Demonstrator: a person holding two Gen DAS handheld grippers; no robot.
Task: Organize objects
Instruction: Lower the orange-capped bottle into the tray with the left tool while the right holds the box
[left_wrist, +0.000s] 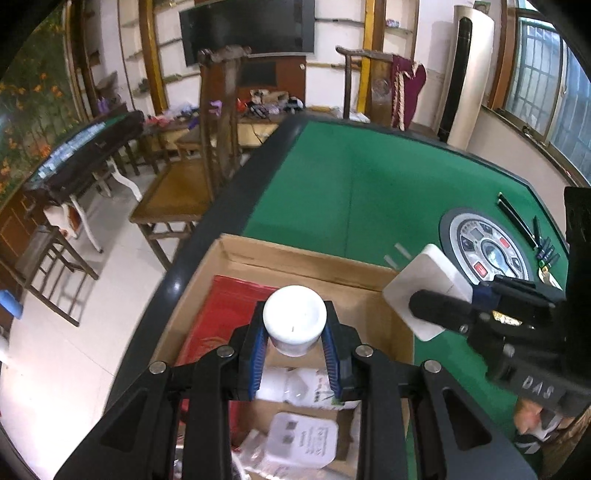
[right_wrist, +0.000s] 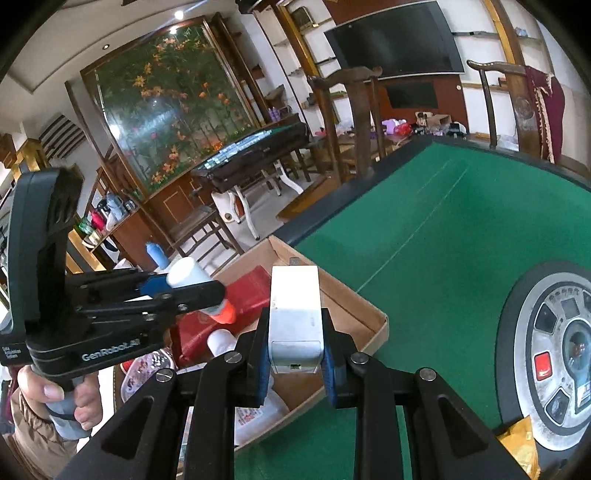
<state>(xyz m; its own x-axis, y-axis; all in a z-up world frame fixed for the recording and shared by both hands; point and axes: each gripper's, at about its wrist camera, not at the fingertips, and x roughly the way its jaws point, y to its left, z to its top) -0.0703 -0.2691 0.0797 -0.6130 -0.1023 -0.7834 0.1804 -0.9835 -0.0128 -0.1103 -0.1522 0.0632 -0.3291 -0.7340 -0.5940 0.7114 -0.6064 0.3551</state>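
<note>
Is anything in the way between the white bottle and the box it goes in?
Nothing visible. The left tongs hold the white bottle right above the open cardboard box, which already holds a red packet and white packets.

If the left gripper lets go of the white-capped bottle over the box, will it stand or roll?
The bottle looks round and smooth, so it would probably roll. The cardboard box already holds uneven packets, so standing upright seems unlikely. Its walls should stop it.
</note>
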